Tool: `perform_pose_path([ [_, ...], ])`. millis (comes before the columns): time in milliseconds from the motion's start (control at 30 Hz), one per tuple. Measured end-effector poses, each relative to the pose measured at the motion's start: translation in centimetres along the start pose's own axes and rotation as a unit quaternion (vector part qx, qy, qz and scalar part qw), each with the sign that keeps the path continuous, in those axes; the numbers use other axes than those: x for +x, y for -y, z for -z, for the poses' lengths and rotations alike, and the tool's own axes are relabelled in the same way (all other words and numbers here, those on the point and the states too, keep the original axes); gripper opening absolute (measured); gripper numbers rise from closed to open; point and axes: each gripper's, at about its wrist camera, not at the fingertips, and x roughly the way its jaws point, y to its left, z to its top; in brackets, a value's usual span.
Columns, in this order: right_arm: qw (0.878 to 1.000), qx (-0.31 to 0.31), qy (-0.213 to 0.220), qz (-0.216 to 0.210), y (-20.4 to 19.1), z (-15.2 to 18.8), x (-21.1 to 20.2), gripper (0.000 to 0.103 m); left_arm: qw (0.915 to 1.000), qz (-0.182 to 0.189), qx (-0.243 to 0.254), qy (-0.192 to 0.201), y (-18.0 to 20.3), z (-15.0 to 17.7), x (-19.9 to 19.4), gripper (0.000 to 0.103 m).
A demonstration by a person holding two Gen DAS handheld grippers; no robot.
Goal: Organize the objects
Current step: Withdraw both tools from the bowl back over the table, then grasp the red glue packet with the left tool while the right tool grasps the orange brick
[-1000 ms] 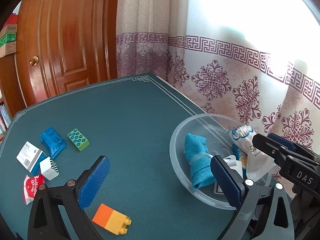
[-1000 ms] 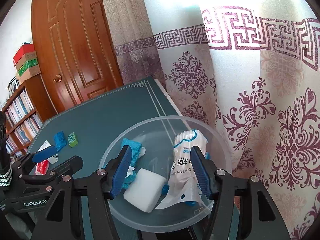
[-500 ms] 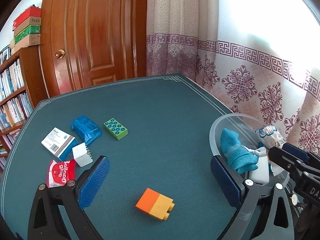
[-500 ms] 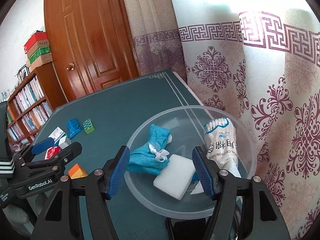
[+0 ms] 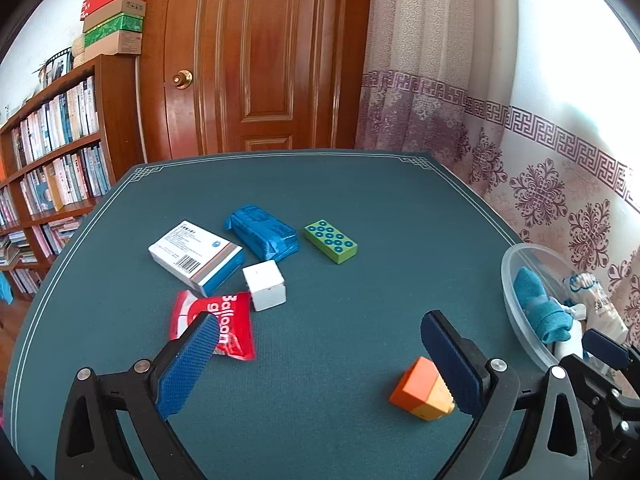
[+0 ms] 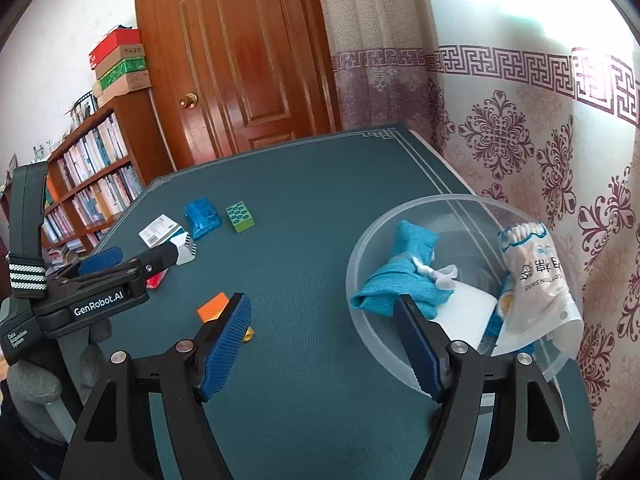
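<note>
Both hand-held grippers are empty: left hand-held gripper (image 5: pixel 316 360) spread wide, right hand-held gripper (image 6: pixel 324 344) opening. Orange block (image 5: pixel 420 390) lies on table (image 5: pixel 360 200) beside bowl (image 6: pixel 360 256); straddle it squarely before closing.

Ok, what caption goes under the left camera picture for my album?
Open left gripper over a green table scattered with toys; orange block nearest.

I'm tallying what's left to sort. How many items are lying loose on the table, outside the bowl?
6: a medicine box, a blue packet, a green block, a white cube, a red balloon-glue packet and an orange-yellow block by the left fingers. Something could hide behind the grippers.
</note>
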Motion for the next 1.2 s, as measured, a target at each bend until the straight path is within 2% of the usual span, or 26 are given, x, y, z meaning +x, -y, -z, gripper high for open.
perform_pose_path([
  [367,0.997,-0.035,-0.044,-0.042,-4.3,1.3,3.0,0.077,0.9976,-0.054,-0.038,-0.019,-5.5,0.5,0.8,0.103],
  [633,0.996,-0.038,-0.063,-0.054,-5.0,1.8,4.4,0.077,0.9949,-0.079,-0.040,-0.049,-7.4,0.6,2.8,0.103],
  [867,0.995,-0.036,-0.071,-0.060,-5.0,2.0,4.8,0.078,0.9926,-0.085,-0.046,-0.074,-8.1,0.7,4.9,0.103],
  [1067,0.994,-0.034,-0.079,-0.063,-4.9,2.3,5.3,0.079,0.9922,-0.069,-0.060,-0.084,-8.5,0.7,5.8,0.103],
  [1200,0.993,-0.037,-0.087,-0.066,-5.2,2.3,5.7,0.079,0.9920,-0.072,-0.058,-0.087,-8.4,0.7,6.4,0.103],
])
